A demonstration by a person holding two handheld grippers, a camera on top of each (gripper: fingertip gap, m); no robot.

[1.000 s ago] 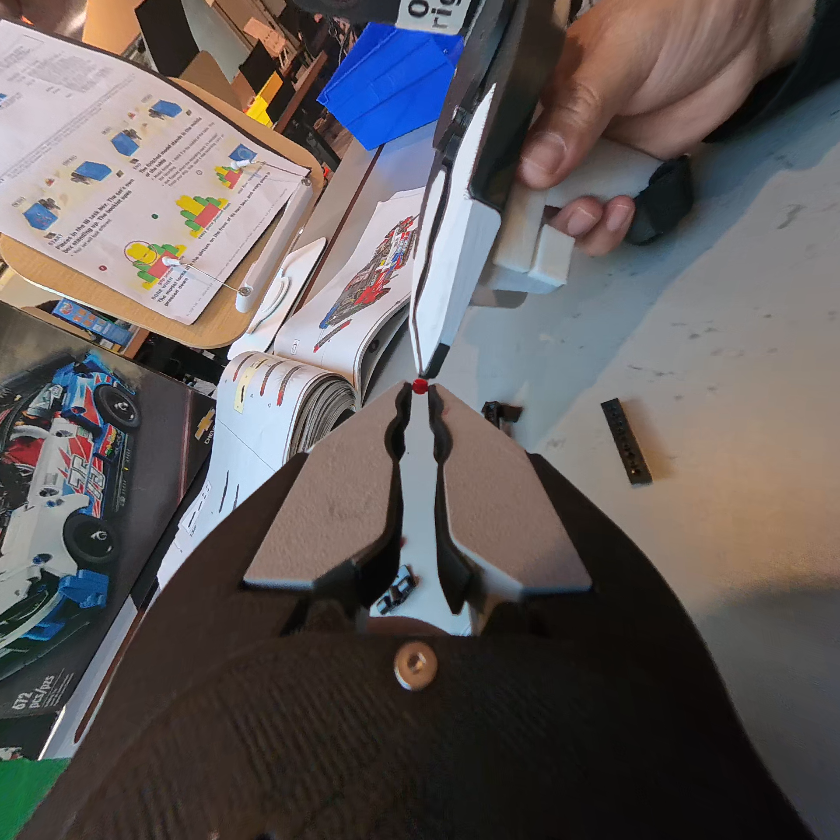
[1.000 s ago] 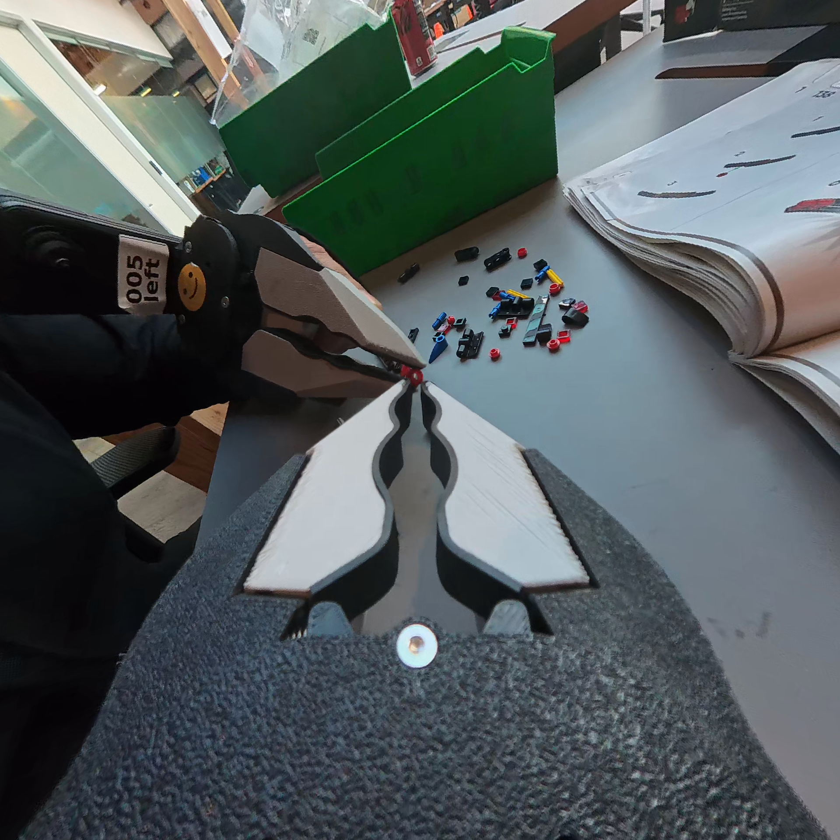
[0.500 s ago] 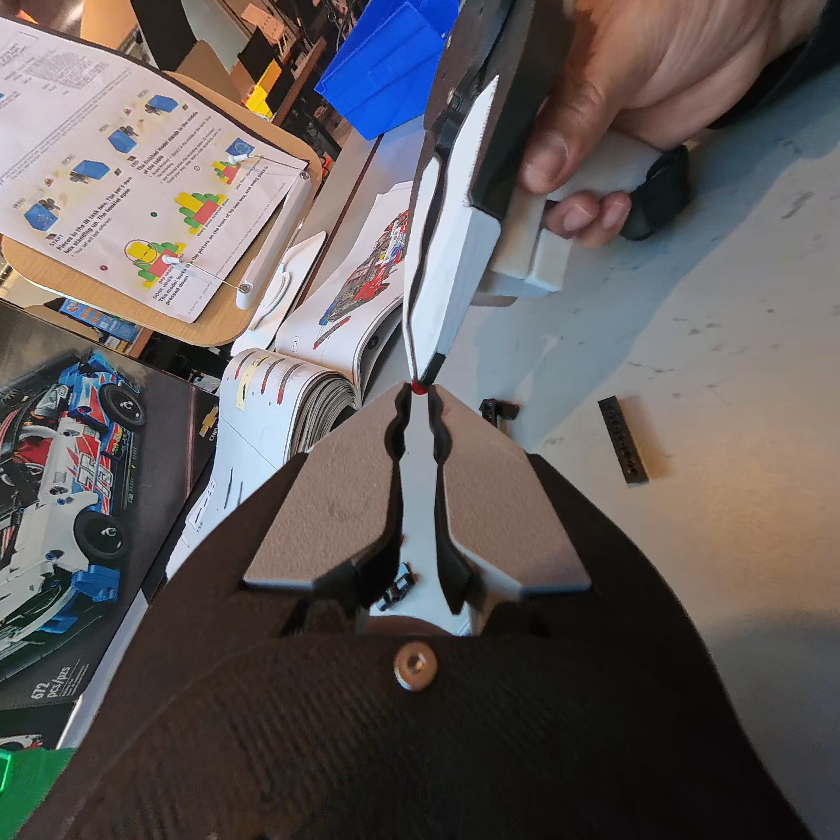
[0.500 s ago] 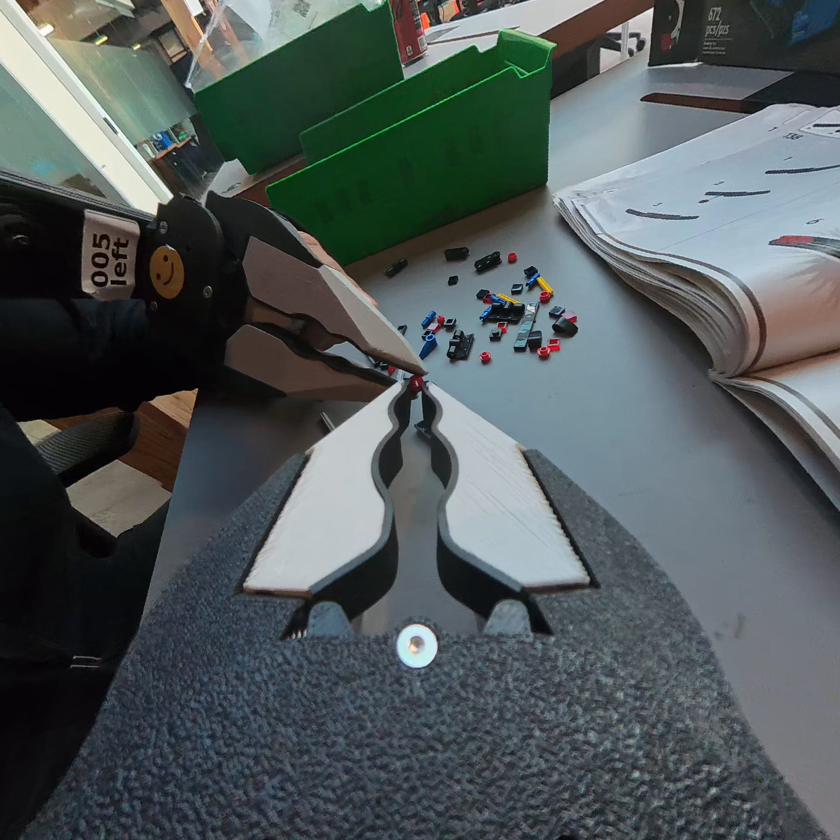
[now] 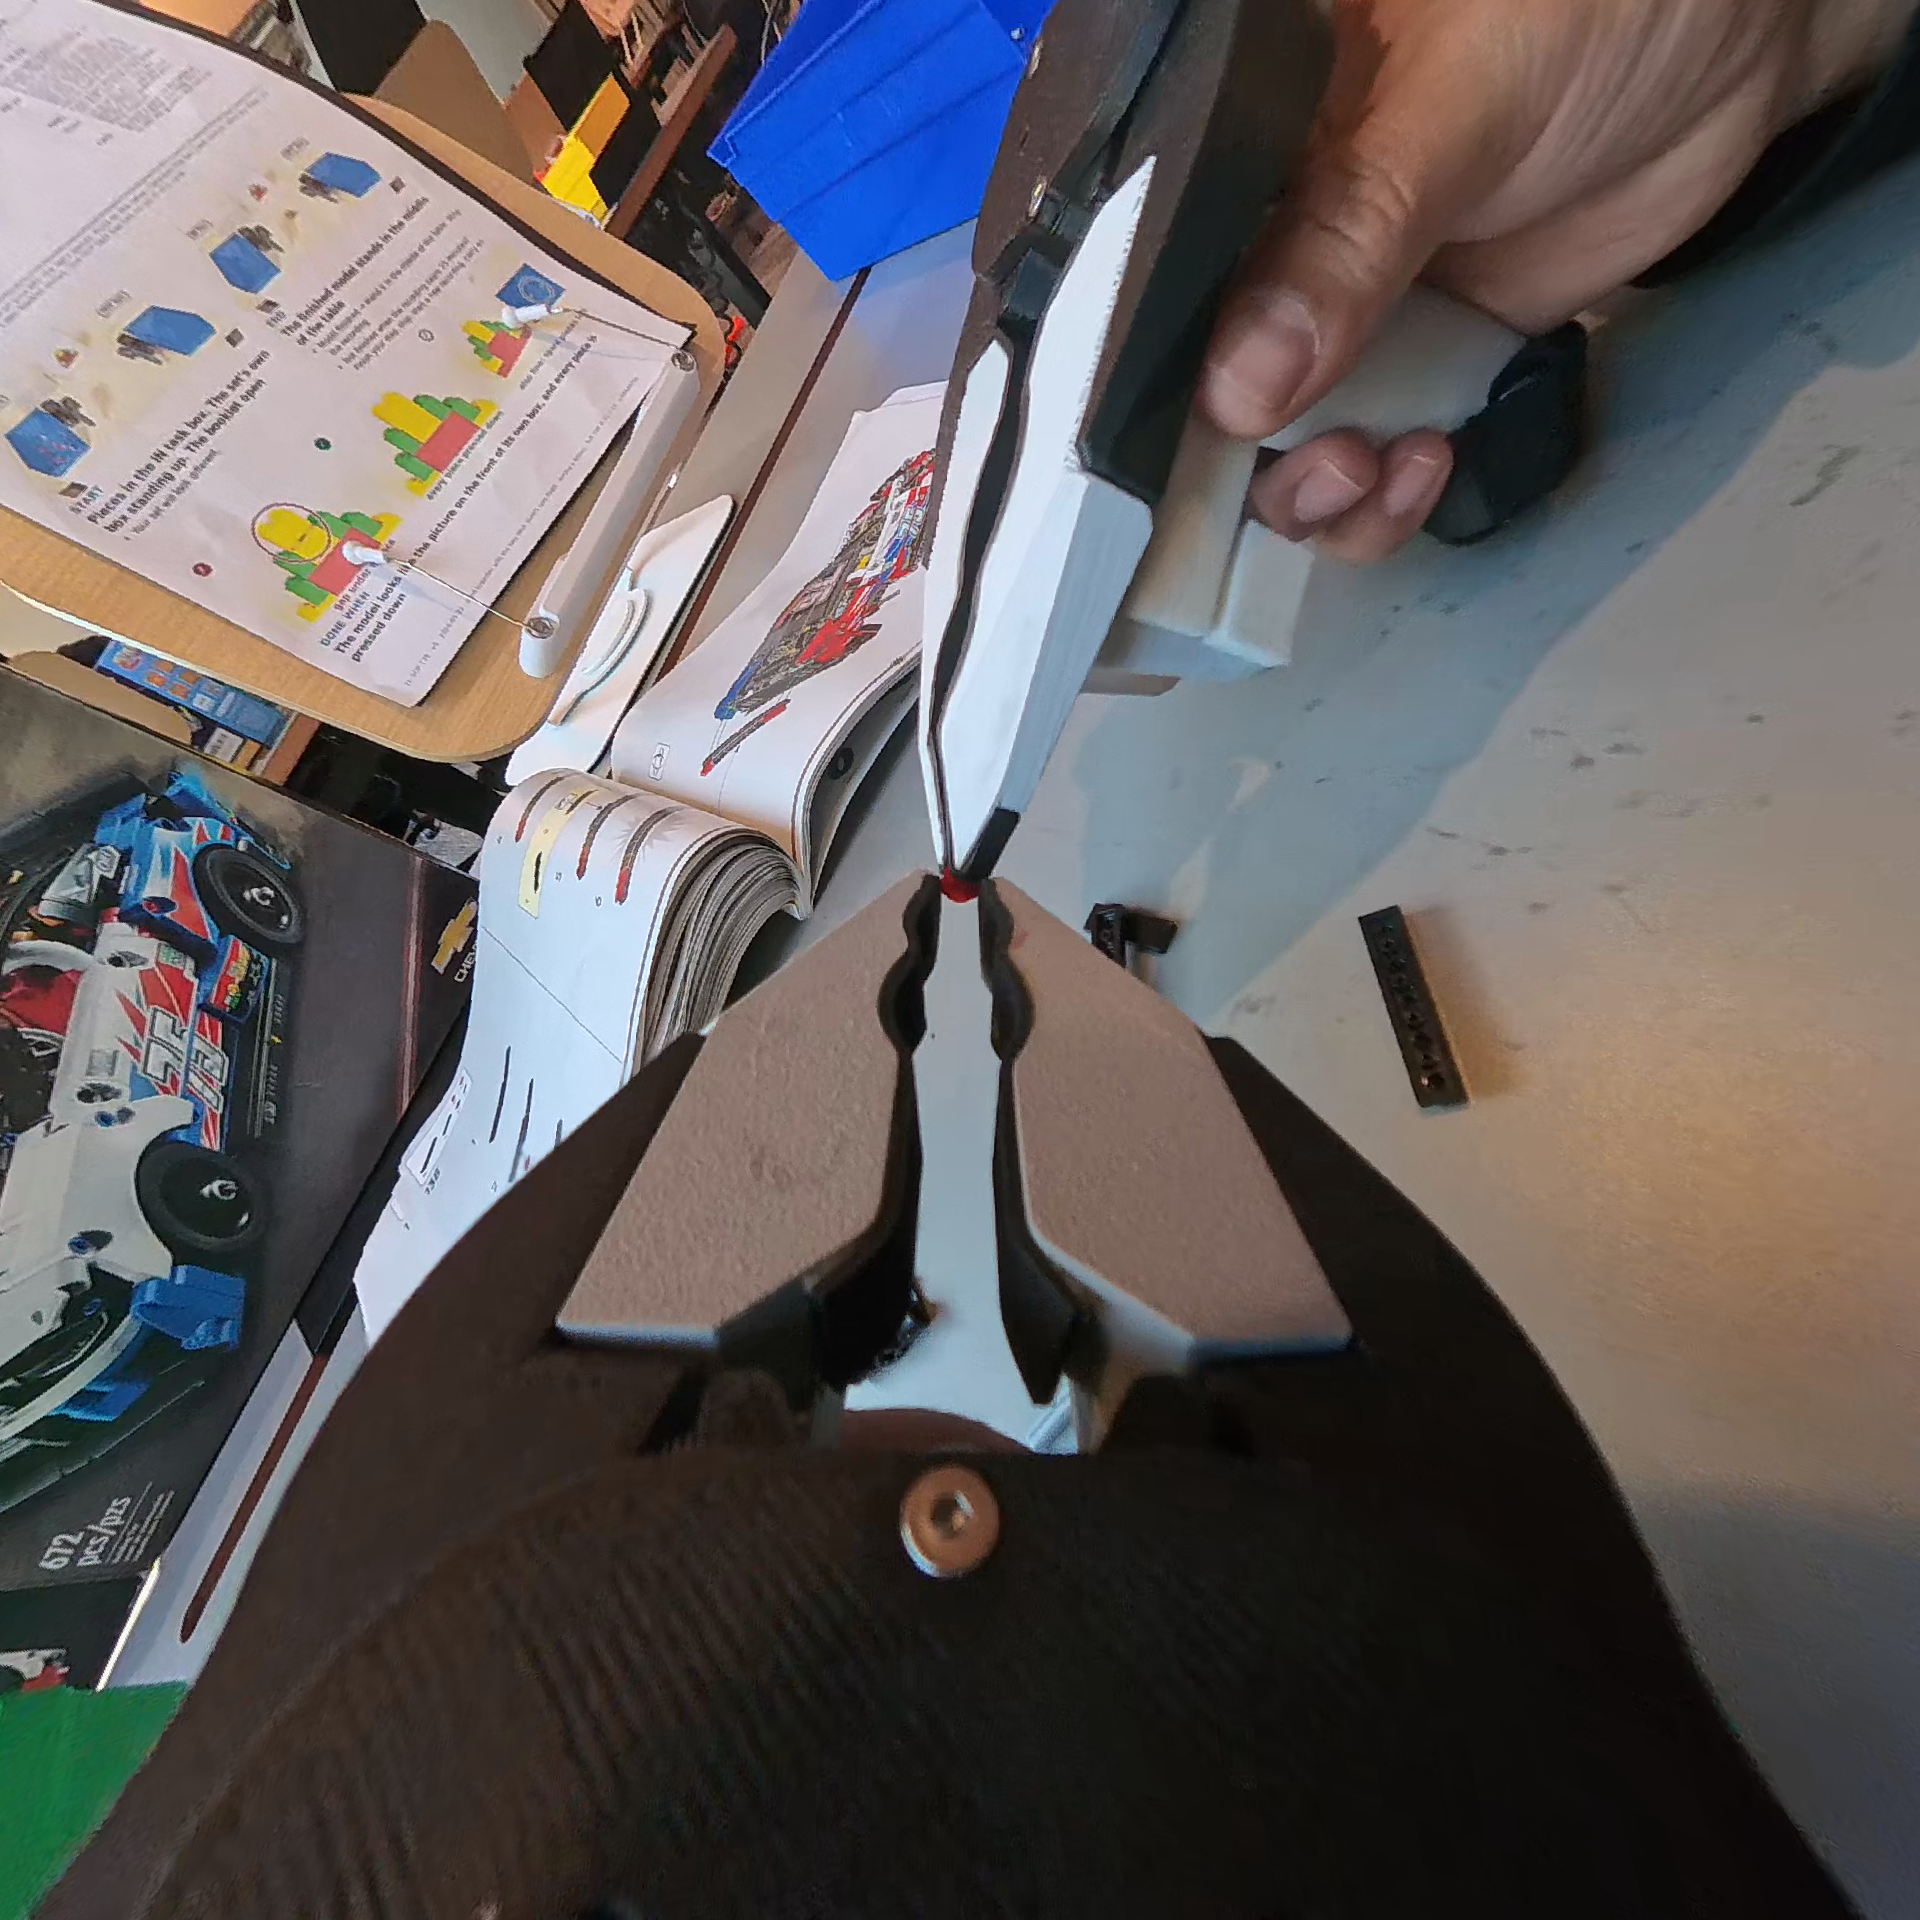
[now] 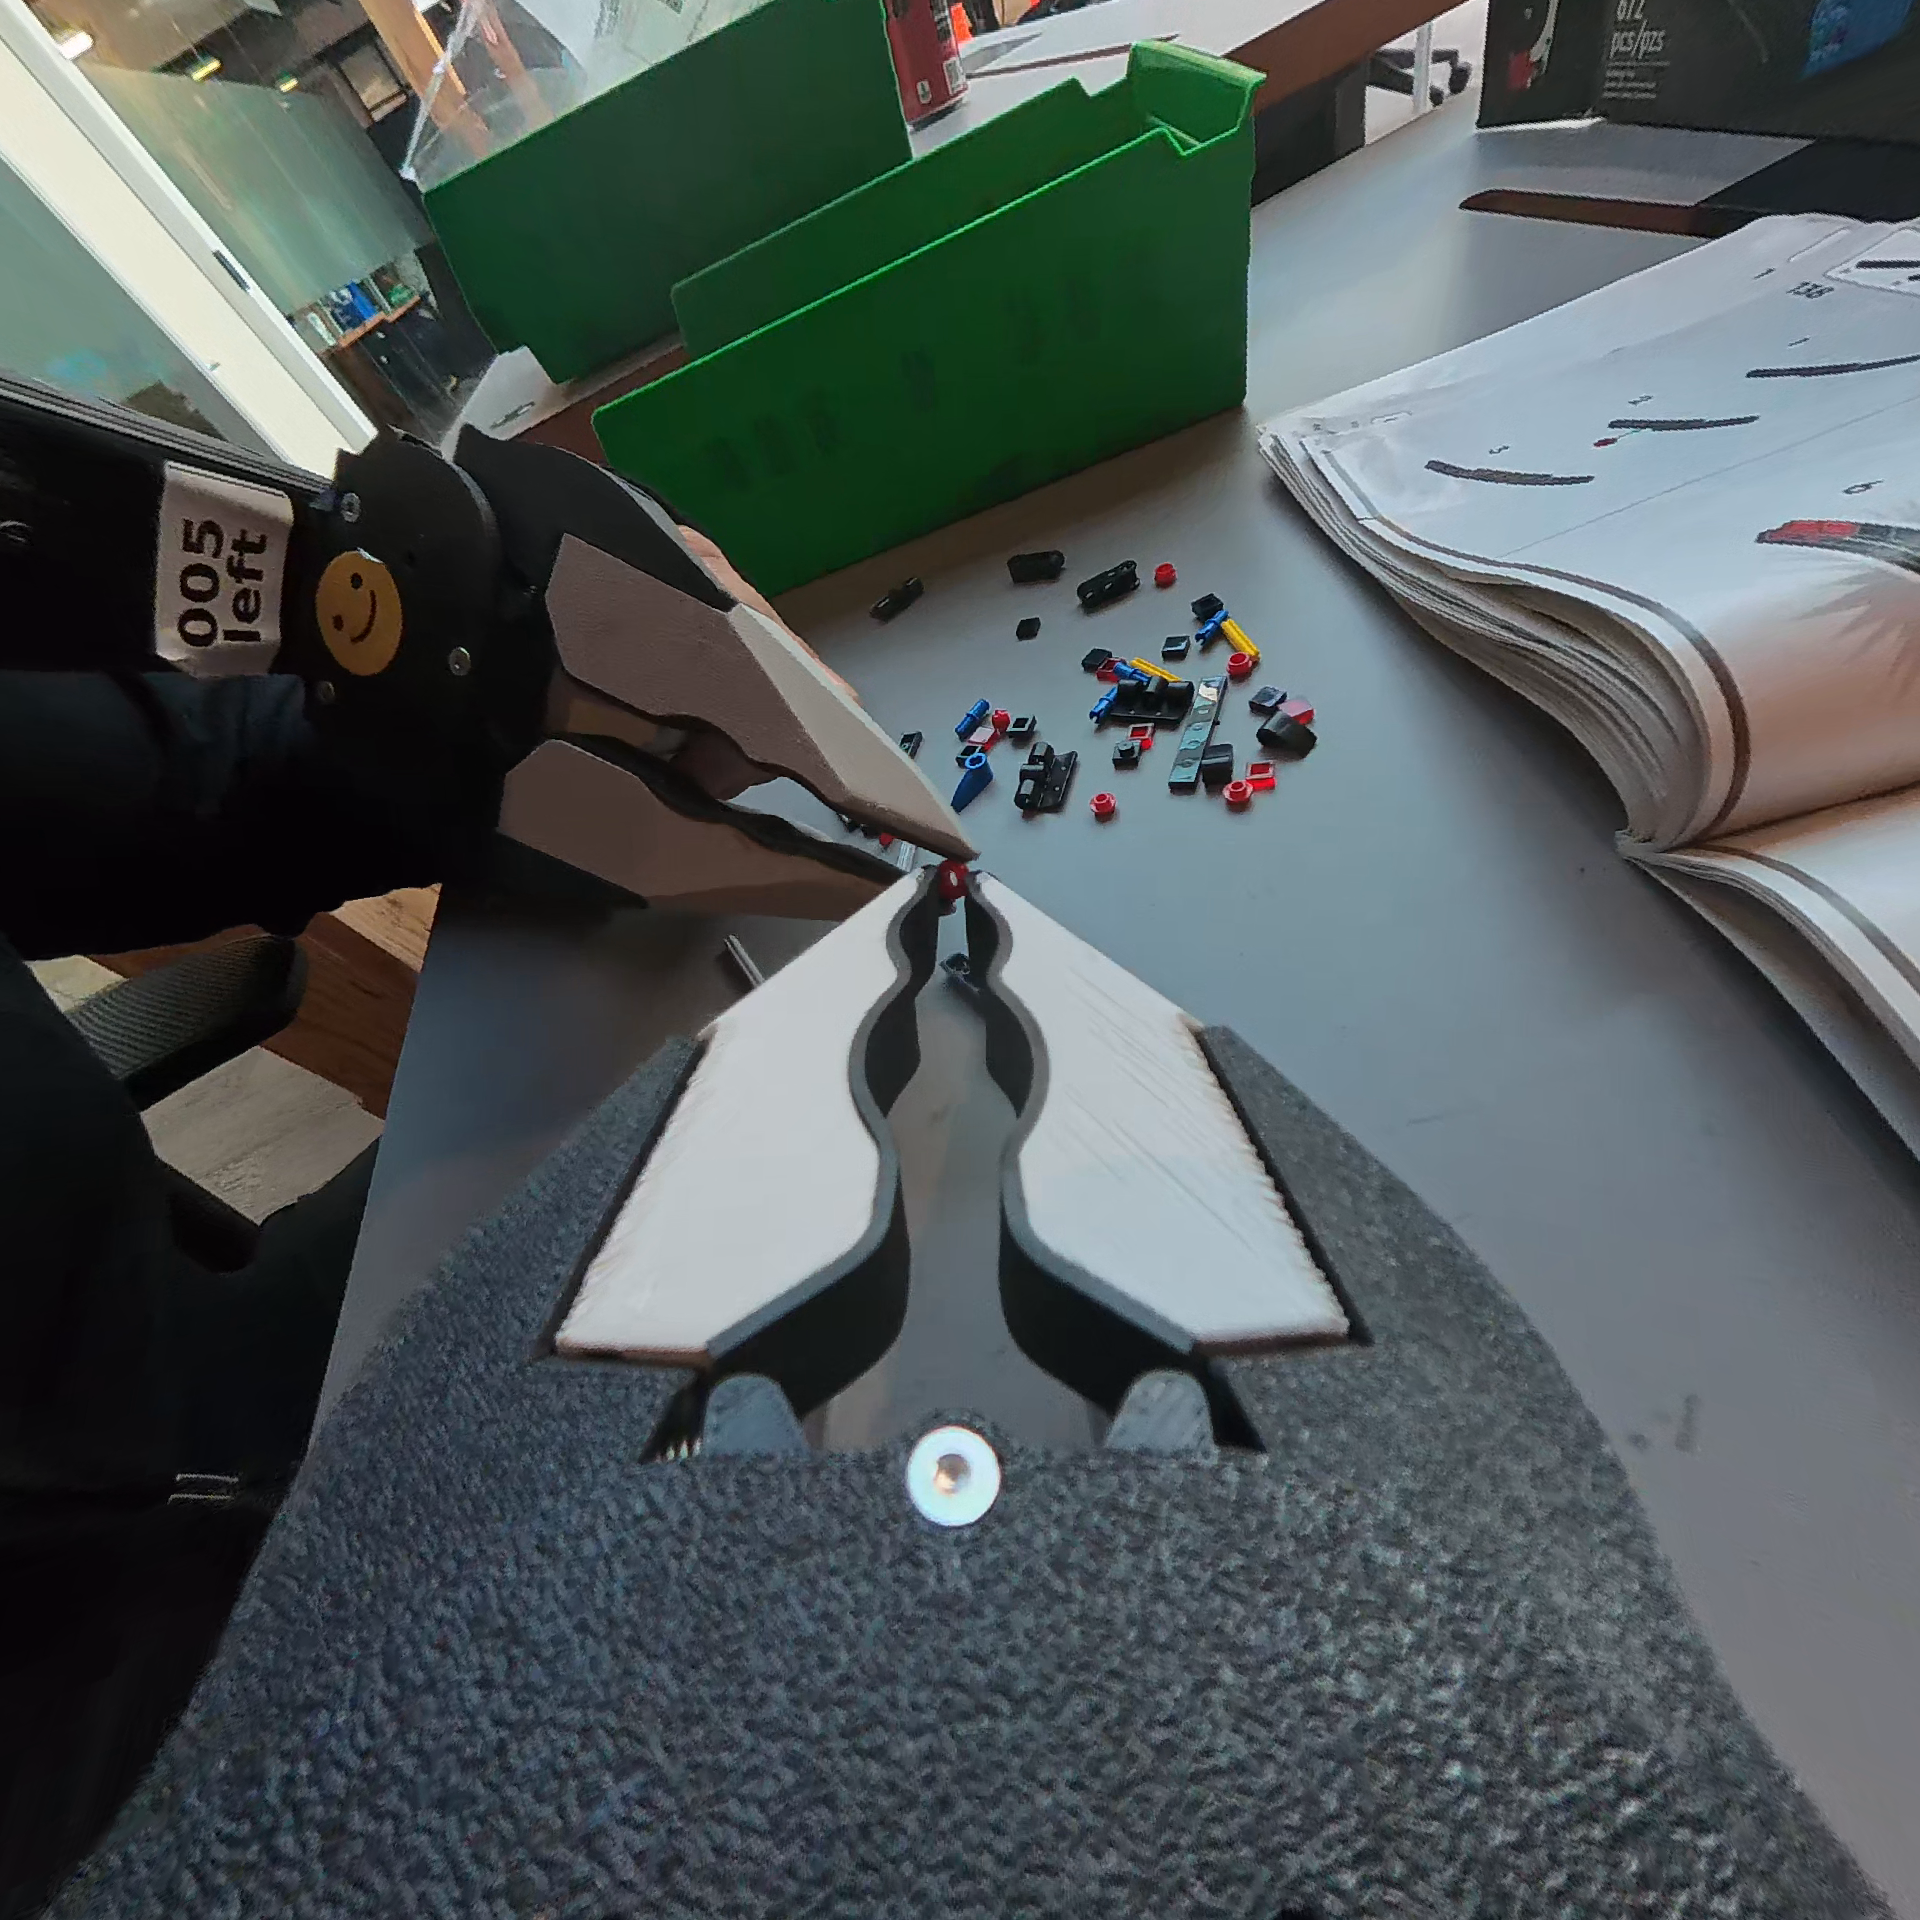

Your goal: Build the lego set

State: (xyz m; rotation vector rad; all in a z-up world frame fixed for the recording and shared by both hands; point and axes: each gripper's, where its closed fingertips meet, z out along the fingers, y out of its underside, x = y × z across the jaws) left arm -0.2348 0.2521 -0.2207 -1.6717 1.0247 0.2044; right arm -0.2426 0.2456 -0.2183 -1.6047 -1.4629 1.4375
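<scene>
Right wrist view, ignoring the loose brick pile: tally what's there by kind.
Hand-held gripper: 2, left hand-held gripper and right hand-held gripper
Small red piece at their tips: 1
Green bin: 2
Instruction booklet: 1
Red can: 1
Dark box: 1
Total: 8

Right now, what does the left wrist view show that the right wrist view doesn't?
Only the left wrist view shows the car box, a blue bin, a clipboard sheet and a black strip. Only the right wrist view shows green bins and scattered loose pieces. Both show the open booklet, grey table and a tiny red piece where both tongs' tips meet.
</scene>
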